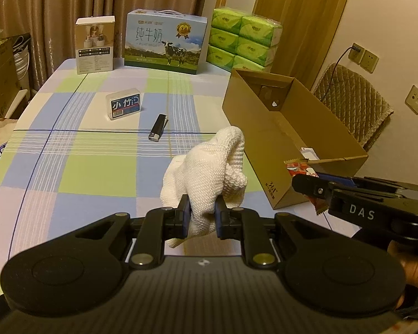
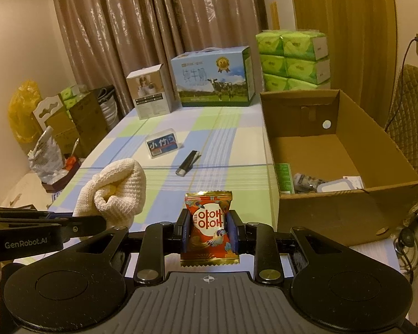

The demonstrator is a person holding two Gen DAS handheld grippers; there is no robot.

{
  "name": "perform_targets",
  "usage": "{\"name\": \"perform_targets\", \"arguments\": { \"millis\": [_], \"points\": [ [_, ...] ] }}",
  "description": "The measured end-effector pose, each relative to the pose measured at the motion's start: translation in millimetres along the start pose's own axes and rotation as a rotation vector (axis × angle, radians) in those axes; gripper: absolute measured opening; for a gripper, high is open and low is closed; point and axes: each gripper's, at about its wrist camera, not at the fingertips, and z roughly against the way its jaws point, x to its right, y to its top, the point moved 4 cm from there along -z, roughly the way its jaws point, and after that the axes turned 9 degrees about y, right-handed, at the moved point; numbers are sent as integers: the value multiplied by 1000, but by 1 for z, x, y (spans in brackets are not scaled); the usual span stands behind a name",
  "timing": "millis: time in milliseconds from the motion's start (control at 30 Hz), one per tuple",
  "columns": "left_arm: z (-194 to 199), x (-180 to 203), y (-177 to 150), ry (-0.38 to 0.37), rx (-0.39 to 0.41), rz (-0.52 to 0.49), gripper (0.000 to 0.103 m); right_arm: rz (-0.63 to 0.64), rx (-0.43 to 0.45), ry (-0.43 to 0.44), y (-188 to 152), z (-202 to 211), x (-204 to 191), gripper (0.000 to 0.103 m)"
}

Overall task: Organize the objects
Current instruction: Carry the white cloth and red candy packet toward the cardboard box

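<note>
Left wrist view. We see the left gripper [image 1: 202, 213] clamped on a crumpled white knitted cloth [image 1: 209, 172], which rises from the blue pads toward 12 o'clock, clear of the checked blue-green-lilac tablecloth [image 1: 69, 167]. At 2 o'clock stands the open brown cardboard box [image 1: 250, 117], the likely destination. At 3 o'clock the right gripper [image 1: 306, 188] enters, a red wrapper edge showing in it. We judge the step in hand to be the carry: both items are lifted, neither yet released. The next move calls for a swing toward 2 o'clock, over the box's near wall, before the jaws part.

Right wrist view. Here the right gripper [image 2: 209, 229] is closed on a red-and-gold foil snack packet [image 2: 209, 222], held upright. The box lies at 1 to 2 o'clock, with a few small items already on its floor. Still on the tablecloth at 11 to 12 o'clock are a clear plastic case with a blue label [image 2: 164, 144] and a slim black lighter [image 2: 188, 162], just beside each other, apparently awaiting collection. The cloth and left gripper [image 2: 97, 221] crowd in at 9 o'clock; we would stagger the two deliveries so the arms do not cross.
</note>
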Motion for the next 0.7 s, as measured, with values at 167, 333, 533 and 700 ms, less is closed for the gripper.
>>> {"name": "perform_targets", "arguments": {
  "millis": [167,333,533,700],
  "points": [
    [1,3,1,-7,1,-2,14,-4,3,-7,1,4,5,25],
    [3,10,2,-20,3,-11,14,0,2,-51,5,8,11,25],
    [1,20,3,-39,-1,-22,14,-3,-2,-108,10,15,27,25],
    [-1,32,5,-55,0,-33,14,-8,16,-128,14,23,37,25]
  ]
}}
